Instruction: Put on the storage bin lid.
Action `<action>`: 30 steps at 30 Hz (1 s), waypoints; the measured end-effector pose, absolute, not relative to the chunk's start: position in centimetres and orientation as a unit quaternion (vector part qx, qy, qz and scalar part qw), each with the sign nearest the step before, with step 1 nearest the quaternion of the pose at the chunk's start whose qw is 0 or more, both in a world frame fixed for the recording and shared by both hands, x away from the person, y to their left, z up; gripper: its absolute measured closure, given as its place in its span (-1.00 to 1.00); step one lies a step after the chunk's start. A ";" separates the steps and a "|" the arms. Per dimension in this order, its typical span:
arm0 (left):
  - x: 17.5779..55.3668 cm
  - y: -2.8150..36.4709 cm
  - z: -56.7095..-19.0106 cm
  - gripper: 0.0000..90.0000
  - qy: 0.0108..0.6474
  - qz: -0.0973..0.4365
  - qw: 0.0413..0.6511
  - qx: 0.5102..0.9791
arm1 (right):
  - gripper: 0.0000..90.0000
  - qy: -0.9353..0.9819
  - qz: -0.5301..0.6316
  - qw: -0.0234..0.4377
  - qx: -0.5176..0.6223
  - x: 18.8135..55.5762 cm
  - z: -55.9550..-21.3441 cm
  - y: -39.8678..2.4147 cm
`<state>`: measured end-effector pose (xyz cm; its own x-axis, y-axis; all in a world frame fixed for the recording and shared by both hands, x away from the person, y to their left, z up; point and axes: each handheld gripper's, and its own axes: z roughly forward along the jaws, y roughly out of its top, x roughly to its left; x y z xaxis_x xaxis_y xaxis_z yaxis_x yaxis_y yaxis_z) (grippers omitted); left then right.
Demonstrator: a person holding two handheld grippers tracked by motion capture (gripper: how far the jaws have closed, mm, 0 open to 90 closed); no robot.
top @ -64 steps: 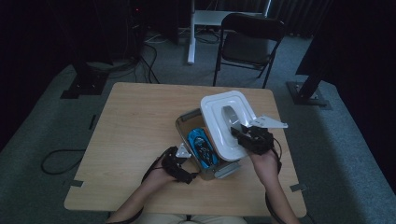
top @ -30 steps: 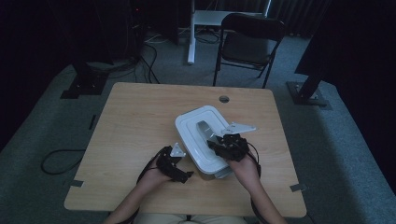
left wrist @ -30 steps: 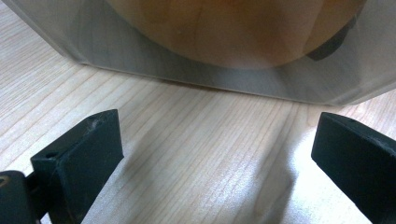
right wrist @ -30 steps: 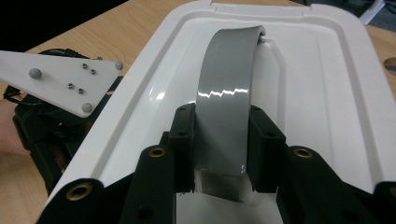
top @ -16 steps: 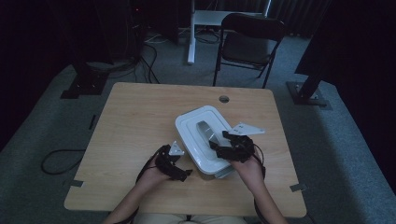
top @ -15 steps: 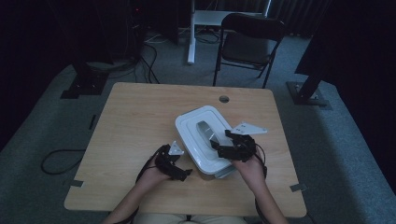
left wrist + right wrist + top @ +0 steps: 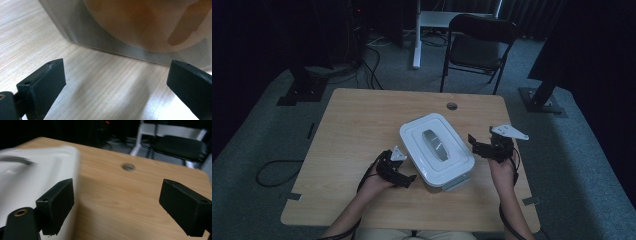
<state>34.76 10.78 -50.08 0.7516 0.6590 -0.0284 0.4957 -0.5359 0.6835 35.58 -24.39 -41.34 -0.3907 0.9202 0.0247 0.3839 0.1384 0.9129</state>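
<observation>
On the wooden table (image 7: 362,120), the left gripper (image 7: 398,172) is held low at the near left corner of the box, its jaws spread wide with only bare tabletop between them; in the left gripper view the metal side (image 7: 82,32) of the box is seen just ahead of the jaws. The white lidded box (image 7: 437,150) rests near the middle of the table, its lid seated and its grey handle (image 7: 434,144) on top. To the right, the right gripper (image 7: 484,147) is seen just beside the box, apart from it; its jaws have just been opening and stand wide, with nothing between them.
</observation>
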 end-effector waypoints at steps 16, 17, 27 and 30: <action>35.8 11.5 -49.4 -0.94 0.352 0.125 0.355 0.857 | -0.72 0.721 0.395 0.229 0.522 37.3 -50.0 -25.4; 35.8 11.5 -49.4 -0.94 0.352 0.125 0.355 0.857 | -0.72 0.722 0.394 0.229 0.520 37.2 -50.2 -25.2; 36.1 11.5 -48.7 -0.94 0.354 0.130 0.361 0.853 | -0.67 0.728 0.407 0.212 0.509 36.8 -50.9 -24.3; 36.1 11.5 -48.7 -0.94 0.355 0.131 0.361 0.852 | -0.65 0.730 0.413 0.205 0.505 36.7 -51.0 -24.2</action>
